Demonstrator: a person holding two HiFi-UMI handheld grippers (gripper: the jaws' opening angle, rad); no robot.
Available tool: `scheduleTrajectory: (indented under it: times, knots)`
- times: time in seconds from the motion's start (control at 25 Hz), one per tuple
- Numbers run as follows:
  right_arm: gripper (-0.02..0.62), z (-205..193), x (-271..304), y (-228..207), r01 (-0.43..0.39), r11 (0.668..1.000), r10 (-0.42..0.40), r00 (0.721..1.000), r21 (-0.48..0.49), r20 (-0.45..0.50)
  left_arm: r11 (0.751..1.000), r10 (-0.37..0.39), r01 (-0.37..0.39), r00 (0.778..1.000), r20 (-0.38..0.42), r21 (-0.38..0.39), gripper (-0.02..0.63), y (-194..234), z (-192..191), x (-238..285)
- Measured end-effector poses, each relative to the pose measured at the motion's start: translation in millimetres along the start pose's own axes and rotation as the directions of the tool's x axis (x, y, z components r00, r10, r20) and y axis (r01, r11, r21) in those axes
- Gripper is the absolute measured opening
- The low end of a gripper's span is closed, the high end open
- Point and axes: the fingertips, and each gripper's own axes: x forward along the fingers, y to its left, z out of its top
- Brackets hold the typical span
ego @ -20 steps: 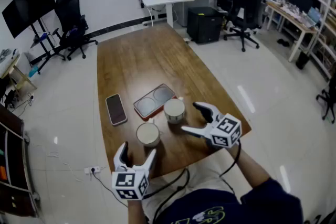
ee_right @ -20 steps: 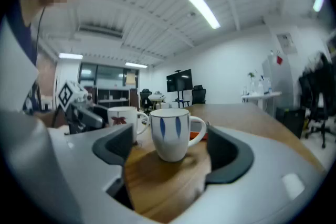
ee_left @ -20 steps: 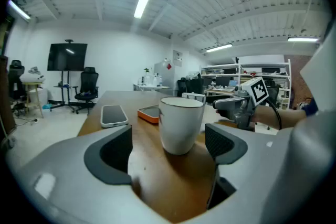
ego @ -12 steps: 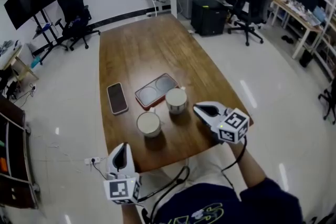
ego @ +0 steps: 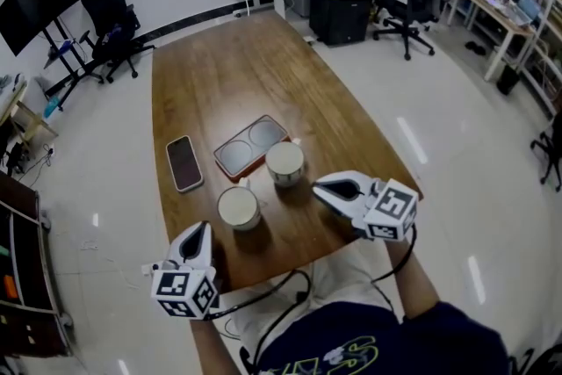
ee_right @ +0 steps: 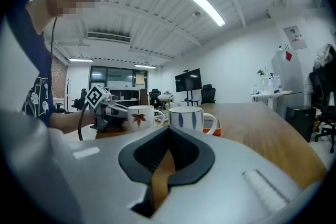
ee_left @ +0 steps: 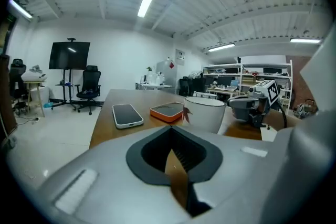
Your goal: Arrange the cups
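Two white cups, both upright, mouths up.

Leaf cup (ego: 239, 208): a red maple leaf printed on its side. It stands just off the near left corner of the orange tray (ego: 252, 145), apart from it, its handle turned toward the tray.

Striped cup (ego: 285, 162): blue vertical stripes on its side. It stands at the tray's near right corner, close against the rim; whether it touches is unclear.
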Motion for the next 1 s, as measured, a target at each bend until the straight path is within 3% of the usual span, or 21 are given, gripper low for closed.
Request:
scheduleTrajectory:
  times: [0.16,0.4,1.0]
  knots:
    - [0.010,-1.6,-1.1,-0.8,0.011,1.000,-0.011,1.000,0.009,-0.002,0.999,-0.036,0.036,0.999,0.011,0.015,0.003,-7.5,4.1,3.6]
    - [0.010,-3.1,-0.4,-1.2,0.003,1.000,-0.003,1.000,0.002,-0.003,0.998,-0.025,0.016,0.987,0.158,0.063,0.003,-10.6,15.5,-13.1]
    - [0.008,-2.6,0.2,-1.3,0.005,1.000,-0.005,1.000,0.005,-0.002,0.998,-0.022,0.013,0.987,0.160,0.058,0.003,-9.8,15.9,-13.5]
